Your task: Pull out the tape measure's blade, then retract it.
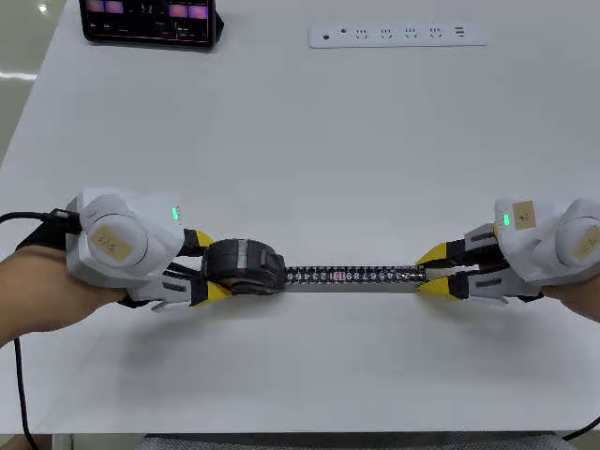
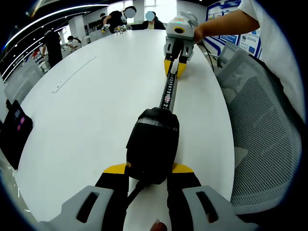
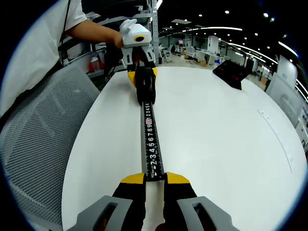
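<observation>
Fingers (image 1: 212, 292) of left gripper (image 1: 208, 266) clamp case (image 1: 246, 266); right gripper (image 1: 431, 271) pinches blade (image 1: 352, 276) end, well apart from case; retraction path lies along blade toward case.

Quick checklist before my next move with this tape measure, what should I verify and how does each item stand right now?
1. Left gripper clamps the tape measure case from both sides: ok.
2. Right gripper is shut on the blade at its free end: ok.
3. Blade runs straight between the grippers, with no visible kink or twist: ok.
4. Blade lies low along the table, with nothing in its path: ok.
5. Power strip lies far from the blade, at the table's far edge: ok.
6. Blade lock on the case, on or off: cannot tell.
</observation>
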`<state>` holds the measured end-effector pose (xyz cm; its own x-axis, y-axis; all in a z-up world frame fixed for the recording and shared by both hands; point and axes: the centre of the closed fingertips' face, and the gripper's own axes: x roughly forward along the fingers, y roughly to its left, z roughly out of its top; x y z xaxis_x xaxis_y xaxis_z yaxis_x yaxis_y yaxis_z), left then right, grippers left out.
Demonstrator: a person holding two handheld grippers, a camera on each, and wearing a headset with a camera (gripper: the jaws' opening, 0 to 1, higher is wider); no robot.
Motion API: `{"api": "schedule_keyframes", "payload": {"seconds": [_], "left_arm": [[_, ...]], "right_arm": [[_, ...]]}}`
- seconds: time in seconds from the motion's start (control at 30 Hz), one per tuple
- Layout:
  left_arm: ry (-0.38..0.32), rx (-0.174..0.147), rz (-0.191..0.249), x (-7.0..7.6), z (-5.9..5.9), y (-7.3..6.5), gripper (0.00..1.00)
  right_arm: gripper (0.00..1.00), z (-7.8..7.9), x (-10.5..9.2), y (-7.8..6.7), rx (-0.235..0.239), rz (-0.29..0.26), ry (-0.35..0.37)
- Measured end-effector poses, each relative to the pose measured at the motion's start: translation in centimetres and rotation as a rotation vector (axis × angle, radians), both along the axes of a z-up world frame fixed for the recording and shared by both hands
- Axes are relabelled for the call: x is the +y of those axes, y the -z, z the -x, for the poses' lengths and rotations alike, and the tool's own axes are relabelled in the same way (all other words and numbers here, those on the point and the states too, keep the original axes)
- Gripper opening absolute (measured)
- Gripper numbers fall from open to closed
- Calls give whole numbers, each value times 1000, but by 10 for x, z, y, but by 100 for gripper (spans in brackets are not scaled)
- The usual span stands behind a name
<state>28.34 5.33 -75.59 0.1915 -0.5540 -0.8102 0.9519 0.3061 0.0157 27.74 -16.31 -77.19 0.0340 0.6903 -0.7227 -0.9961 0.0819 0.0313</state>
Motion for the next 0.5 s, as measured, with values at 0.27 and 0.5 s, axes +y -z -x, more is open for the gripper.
{"api": "schedule_keyframes", "payload": {"seconds": [0.27, 0.5], "left_arm": [[-1, 2, 0, -1, 0, 0, 25], [1, 1, 0, -1, 0, 0, 25]], "right_arm": [[9, -1, -6, 3, 5, 22, -5], [9, -2, -12, 2, 5, 33, -6]]}}
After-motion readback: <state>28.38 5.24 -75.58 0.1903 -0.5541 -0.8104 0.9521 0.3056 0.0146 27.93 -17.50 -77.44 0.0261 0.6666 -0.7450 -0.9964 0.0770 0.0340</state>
